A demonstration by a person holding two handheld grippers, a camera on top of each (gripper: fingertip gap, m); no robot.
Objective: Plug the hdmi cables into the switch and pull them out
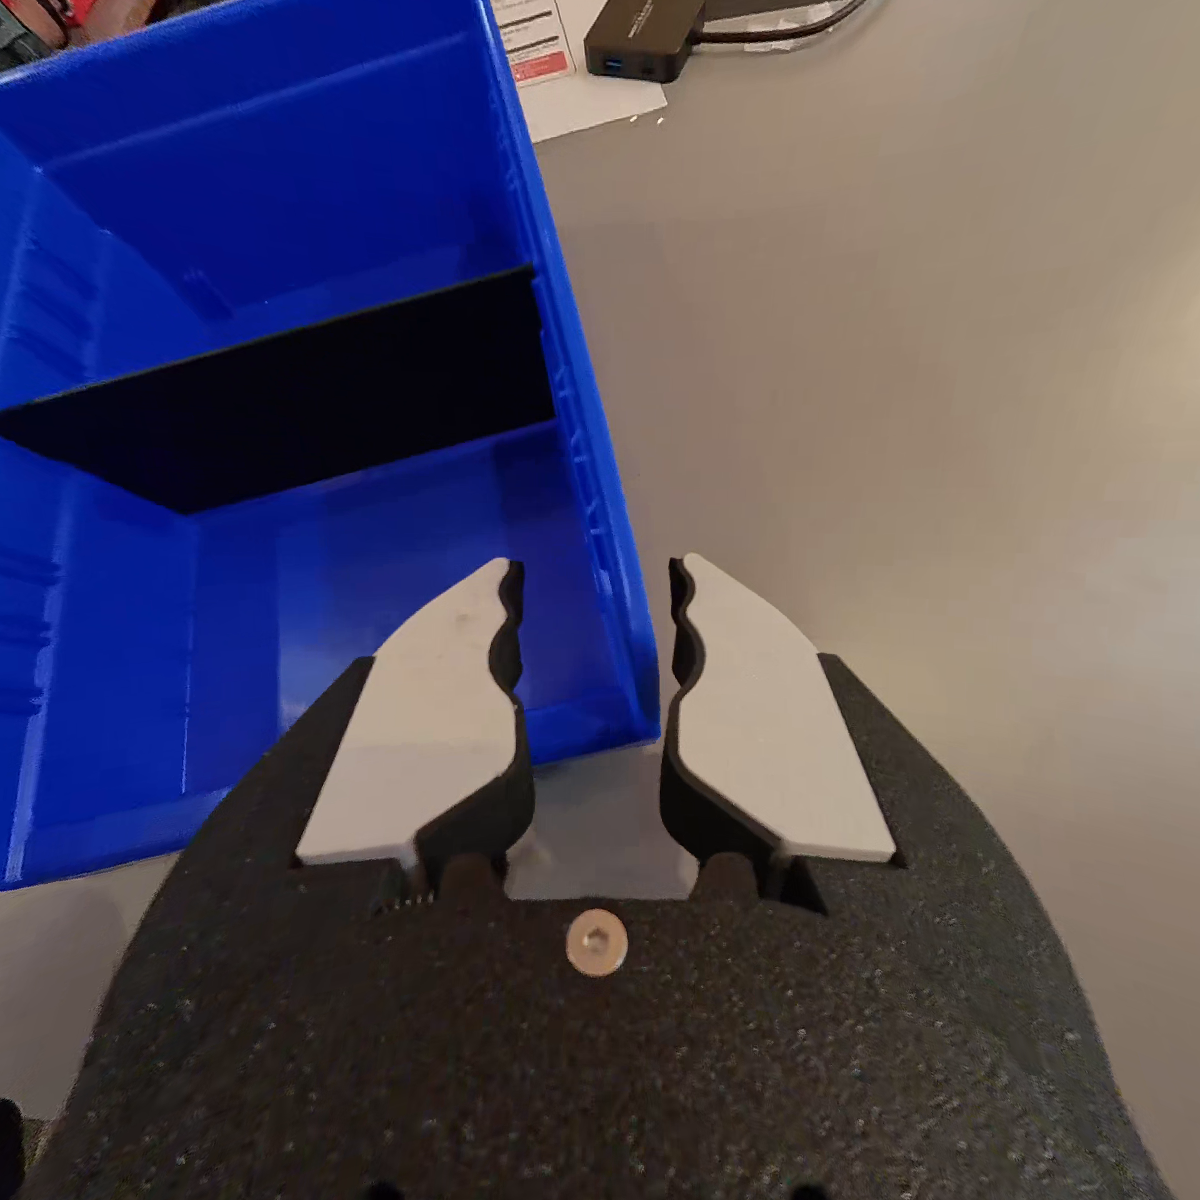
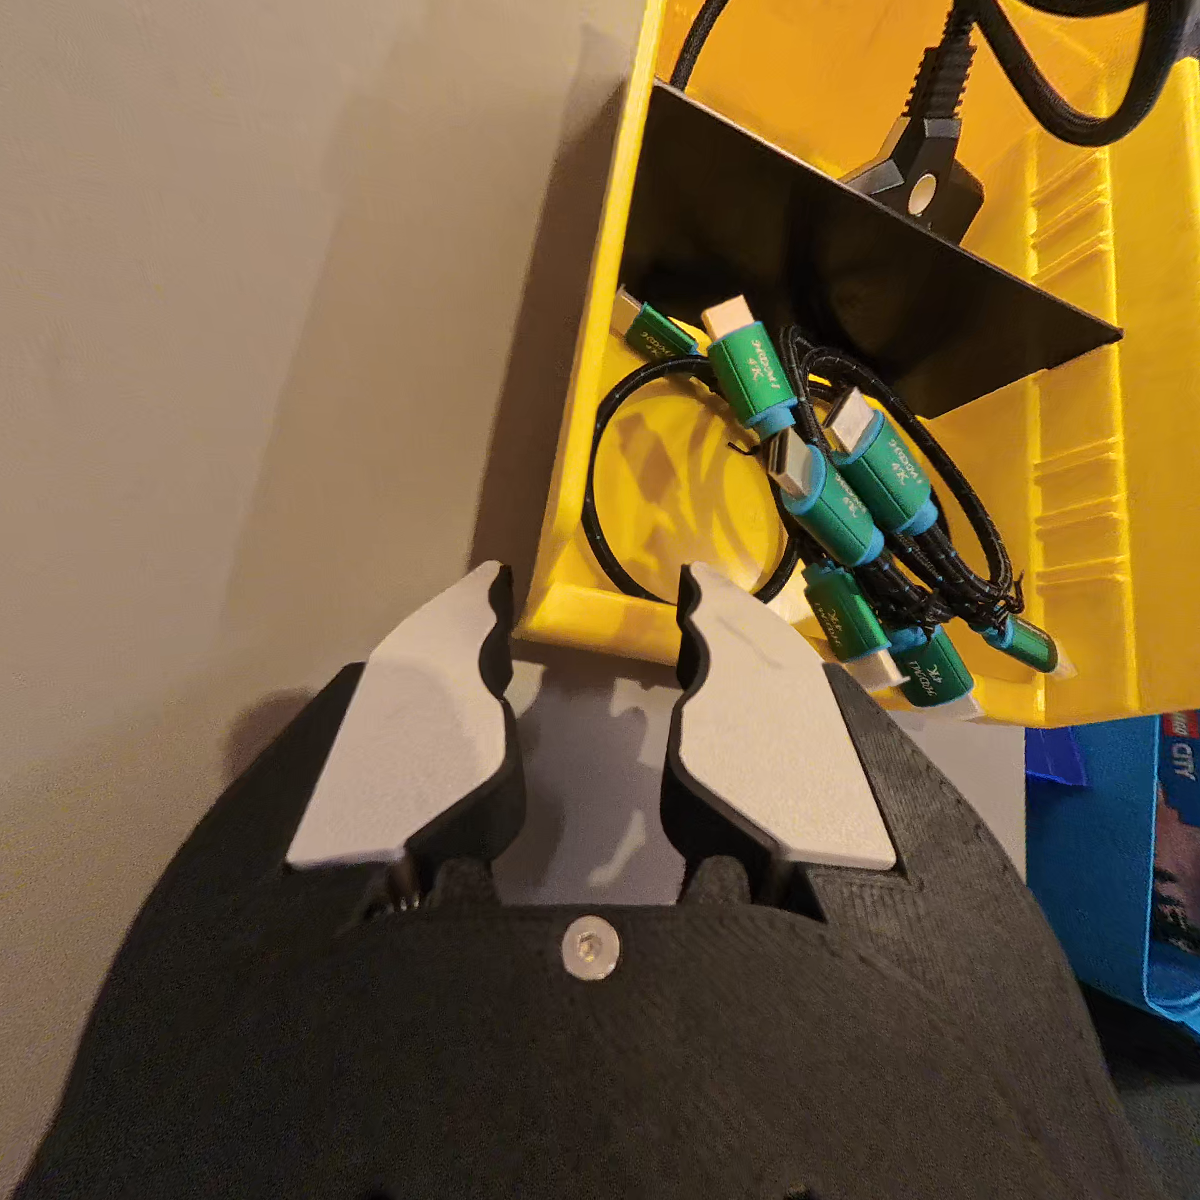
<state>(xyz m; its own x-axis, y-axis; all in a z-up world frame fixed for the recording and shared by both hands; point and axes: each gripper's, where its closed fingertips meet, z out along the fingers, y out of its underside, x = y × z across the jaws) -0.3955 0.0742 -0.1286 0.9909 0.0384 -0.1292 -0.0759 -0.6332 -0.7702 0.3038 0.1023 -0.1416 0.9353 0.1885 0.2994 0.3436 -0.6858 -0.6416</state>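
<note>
Both hand-held grippers stand part-open, gripping nothing: the left hand-held gripper [image 1: 594, 571] straddles the stiff blue bin [image 1: 292, 584] wall; the right hand-held gripper [image 2: 594, 578] nears the yellow bin [image 2: 571, 519] corner holding limp braided cables [image 2: 896, 519].

A plain grey tabletop [image 1: 909, 389] fills the scene in both views, smooth and matte, lit by soft warm light that turns it beige on the right of the left wrist view and across the left of the right wrist view [image 2: 227, 325]. At the far edge lie a white printed sheet of paper [image 1: 584, 97] and a black USB hub [image 1: 639, 42] with a dark cable [image 1: 792, 29] running off to the right. Soft shadows fall on the near surface.
</note>
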